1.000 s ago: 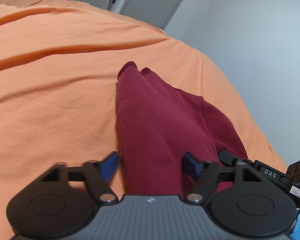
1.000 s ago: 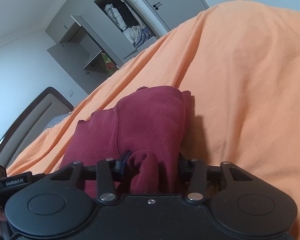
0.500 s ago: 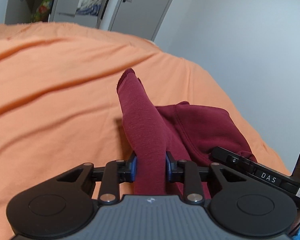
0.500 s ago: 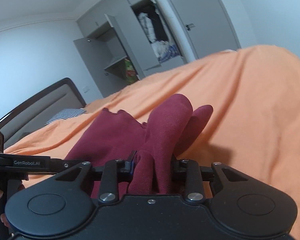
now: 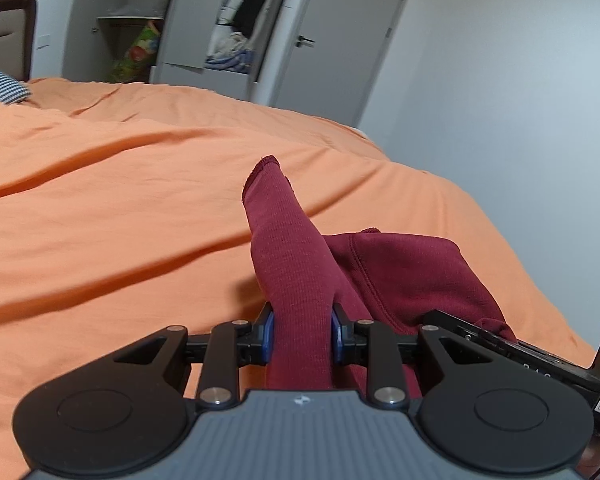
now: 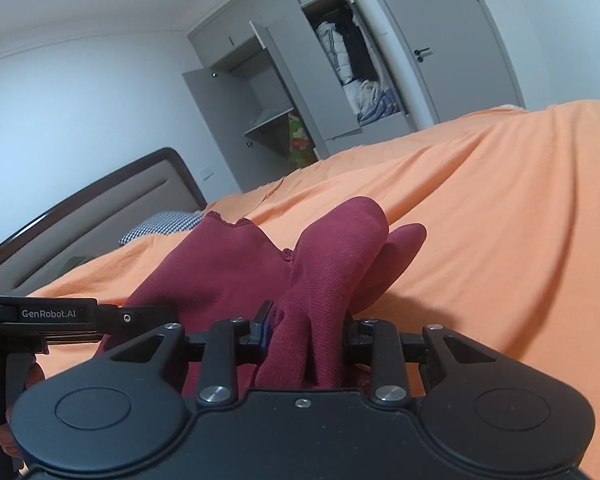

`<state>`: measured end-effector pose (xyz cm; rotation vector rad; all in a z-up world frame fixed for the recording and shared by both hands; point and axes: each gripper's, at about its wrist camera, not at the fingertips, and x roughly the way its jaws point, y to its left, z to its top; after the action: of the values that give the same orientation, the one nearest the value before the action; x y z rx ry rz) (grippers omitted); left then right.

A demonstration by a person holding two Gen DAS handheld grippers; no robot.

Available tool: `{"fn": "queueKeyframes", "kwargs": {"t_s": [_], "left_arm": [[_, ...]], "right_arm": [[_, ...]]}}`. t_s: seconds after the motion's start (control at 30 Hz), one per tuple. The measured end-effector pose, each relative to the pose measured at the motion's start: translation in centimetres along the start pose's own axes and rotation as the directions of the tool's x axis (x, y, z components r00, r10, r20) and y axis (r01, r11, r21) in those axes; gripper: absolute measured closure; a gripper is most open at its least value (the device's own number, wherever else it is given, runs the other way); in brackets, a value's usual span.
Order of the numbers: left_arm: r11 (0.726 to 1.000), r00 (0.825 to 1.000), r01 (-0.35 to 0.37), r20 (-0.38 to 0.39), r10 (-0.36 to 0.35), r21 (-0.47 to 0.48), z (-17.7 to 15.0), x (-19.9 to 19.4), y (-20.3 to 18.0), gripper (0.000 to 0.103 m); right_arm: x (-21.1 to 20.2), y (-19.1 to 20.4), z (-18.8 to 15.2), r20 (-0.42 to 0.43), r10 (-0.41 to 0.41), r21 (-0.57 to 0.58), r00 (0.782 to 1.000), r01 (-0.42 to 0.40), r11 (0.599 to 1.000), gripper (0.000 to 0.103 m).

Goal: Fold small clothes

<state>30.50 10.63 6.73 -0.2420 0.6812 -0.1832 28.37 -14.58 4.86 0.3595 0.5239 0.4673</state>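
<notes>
A: On the far left, a black-and-white checked pillow [image 5: 2, 90] against a dark padded headboard [image 6: 100, 216]; then a wide rumpled orange bedsheet [image 5: 120, 208] under everything.

B: And the dark red knitted garment [image 5: 296, 264]?

A: Lying on that sheet, near its right-hand edge, bunched in the middle, partly lifted. Left gripper [image 5: 302, 334] clamped on a narrow ribbed band of it, blue pads [image 5: 269, 334] pressed against either side. Right gripper [image 6: 306, 338] likewise closed on a gathered fold, with two rounded lobes of cloth poking forward past the fingers.

B: Handling?

A: Probably light, soft and limp; no stiffness to hold a crease unaided. Ribbed knit looks grippy rather than slippery, nothing fragile. Best taken at hems or corners, pinching a single edge rather than a wad, so the panel hangs flat. Present right-hand hold looks bulky, several layers at once; likely to drop unevenly.

B: Changes from a second back?

A: Left pads then wide apart astride the cloth, now shut on it. Both holds raised: more grey wardrobe [image 6: 300, 92] and wall showing, garment pulled up into a ridge instead of spread flat.

B: Farthest right?

A: Grey door [image 5: 340, 40], pale wall.
</notes>
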Motion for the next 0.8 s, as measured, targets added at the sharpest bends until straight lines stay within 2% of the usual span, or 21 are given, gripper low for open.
{"fn": "queueKeyframes", "kwargs": {"t_s": [0.23, 0.33, 0.43, 0.47, 0.5, 0.57, 0.63, 0.8], "left_arm": [[0.996, 0.999, -0.015, -0.043, 0.011, -0.083, -1.6, 0.7, 3.2, 0.073], [0.993, 0.998, -0.029, -0.065, 0.022, -0.115, -2.6, 1.2, 3.9, 0.069], [0.99, 0.996, -0.046, -0.078, 0.036, -0.132, -2.9, 1.4, 4.3, 0.063], [0.99, 0.996, -0.057, -0.082, 0.046, -0.131, -3.0, 1.5, 4.3, 0.061], [0.989, 0.995, -0.069, -0.086, 0.058, -0.129, -3.1, 1.7, 4.5, 0.058], [0.988, 0.993, -0.09, -0.093, 0.079, -0.125, -2.8, 2.2, 4.3, 0.05], [0.987, 0.992, -0.1, -0.084, 0.09, -0.123, -3.1, 1.8, 4.2, 0.03], [0.988, 0.992, -0.129, -0.016, 0.129, -0.078, -3.2, -0.4, 3.0, 0.011]], "right_arm": [[2.6, 0.8, -0.9, -0.051, -0.051, -0.023, 0.997, 0.049, 0.999, 0.069], [2.6, 0.2, -1.0, -0.073, -0.095, -0.017, 0.993, 0.094, 0.995, 0.064], [2.8, 0.2, -1.0, -0.082, -0.116, -0.024, 0.99, 0.114, 0.993, 0.054], [2.7, 0.2, -1.1, -0.081, -0.126, -0.031, 0.989, 0.123, 0.992, 0.048], [2.6, 0.3, -1.1, -0.078, -0.139, -0.041, 0.987, 0.136, 0.99, 0.041], [2.6, 0.3, -1.2, -0.073, -0.155, -0.055, 0.985, 0.151, 0.987, 0.036], [2.4, 0.6, -1.4, -0.068, -0.159, -0.06, 0.985, 0.155, 0.986, 0.03], [0.5, 1.2, -1.5, -0.021, -0.172, -0.085, 0.985, 0.17, 0.982, 0.001]]}}
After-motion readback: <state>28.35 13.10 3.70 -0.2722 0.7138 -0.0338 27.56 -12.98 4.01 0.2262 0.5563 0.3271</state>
